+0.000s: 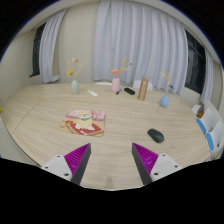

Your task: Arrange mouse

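Currently the claw is hovering open and empty over the desk's near edge, while the mouse is lying ahead toward the right side. Its rounded shell is probably risking slipping from an off-centre pinch.

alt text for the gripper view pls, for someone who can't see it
Open tongs with purple pads hover over a wooden table, nothing between them. A black mouse lies just ahead of them, a colourful mat beside it, bottles beyond.
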{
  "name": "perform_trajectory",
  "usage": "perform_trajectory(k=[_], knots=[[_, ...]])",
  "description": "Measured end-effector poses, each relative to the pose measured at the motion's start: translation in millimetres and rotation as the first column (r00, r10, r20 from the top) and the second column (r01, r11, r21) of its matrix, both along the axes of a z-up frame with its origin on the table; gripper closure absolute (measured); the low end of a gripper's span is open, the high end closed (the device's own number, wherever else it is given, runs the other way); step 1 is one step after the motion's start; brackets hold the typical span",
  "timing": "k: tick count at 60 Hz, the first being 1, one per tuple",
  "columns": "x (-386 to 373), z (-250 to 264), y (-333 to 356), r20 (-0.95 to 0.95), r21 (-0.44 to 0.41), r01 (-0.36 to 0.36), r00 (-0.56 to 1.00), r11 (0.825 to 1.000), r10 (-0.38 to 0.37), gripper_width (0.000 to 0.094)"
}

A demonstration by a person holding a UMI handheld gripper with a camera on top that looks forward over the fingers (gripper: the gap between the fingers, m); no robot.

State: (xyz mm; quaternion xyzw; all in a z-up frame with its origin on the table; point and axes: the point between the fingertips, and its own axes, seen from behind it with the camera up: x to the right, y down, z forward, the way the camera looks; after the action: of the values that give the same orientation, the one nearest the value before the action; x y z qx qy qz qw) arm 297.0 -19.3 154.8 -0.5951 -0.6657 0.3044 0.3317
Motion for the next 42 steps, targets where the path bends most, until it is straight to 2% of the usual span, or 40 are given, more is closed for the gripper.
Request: perform_trajectory(k=[21, 42], knots=[[28, -20, 105, 0.015, 0.070, 0.078, 0.997, 0.994, -0.079, 0.0090], [26, -53, 207, 0.029, 0.042, 0.181, 0.983, 0.983, -0.182, 0.0084]])
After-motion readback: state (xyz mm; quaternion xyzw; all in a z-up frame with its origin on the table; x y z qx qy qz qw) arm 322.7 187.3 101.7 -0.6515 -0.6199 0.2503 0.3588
